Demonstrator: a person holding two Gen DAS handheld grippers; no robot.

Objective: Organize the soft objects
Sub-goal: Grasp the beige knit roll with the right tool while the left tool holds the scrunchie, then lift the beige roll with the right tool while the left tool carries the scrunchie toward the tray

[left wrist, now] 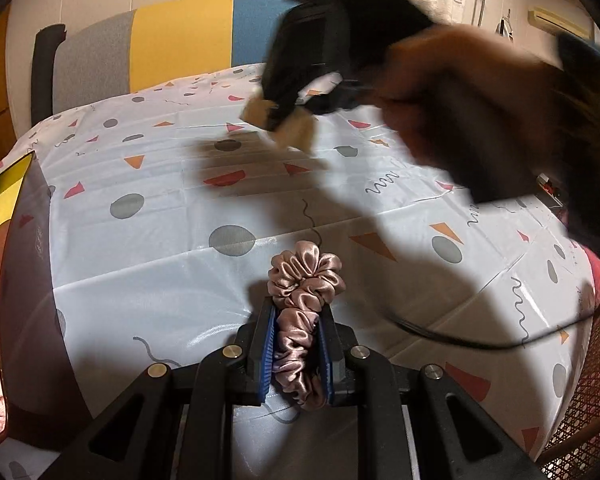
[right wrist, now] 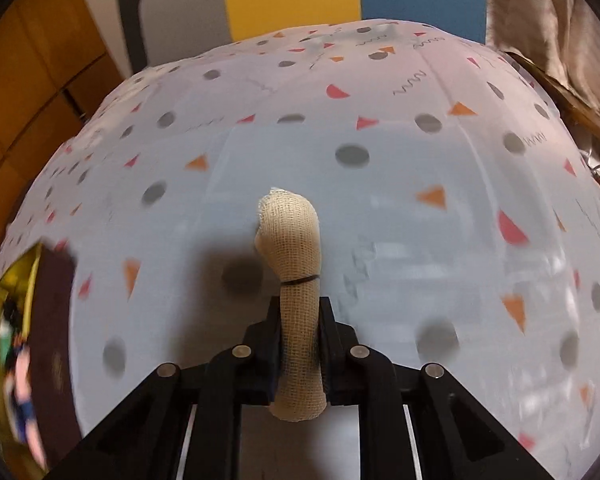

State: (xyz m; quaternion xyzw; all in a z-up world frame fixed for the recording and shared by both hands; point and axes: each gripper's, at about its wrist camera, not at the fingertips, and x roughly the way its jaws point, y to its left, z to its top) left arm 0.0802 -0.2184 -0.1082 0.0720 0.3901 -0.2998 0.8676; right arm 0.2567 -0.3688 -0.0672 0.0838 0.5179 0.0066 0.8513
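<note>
Counter: covered by a white cloth printed with grey dots, orange and red shapes and squiggles, a dark box standing at its left edge. Left tongs: clamped on a pink satin scrunchie, its ruffled loop sticking out past the blue pads above the cloth. Right tongs: clamped on a beige gauze roll tied with a thin dark band, held above the counter.

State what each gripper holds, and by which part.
Left gripper pinches the pink scrunchie at its near end. Right gripper clamps the gauze roll below its black band.
</note>
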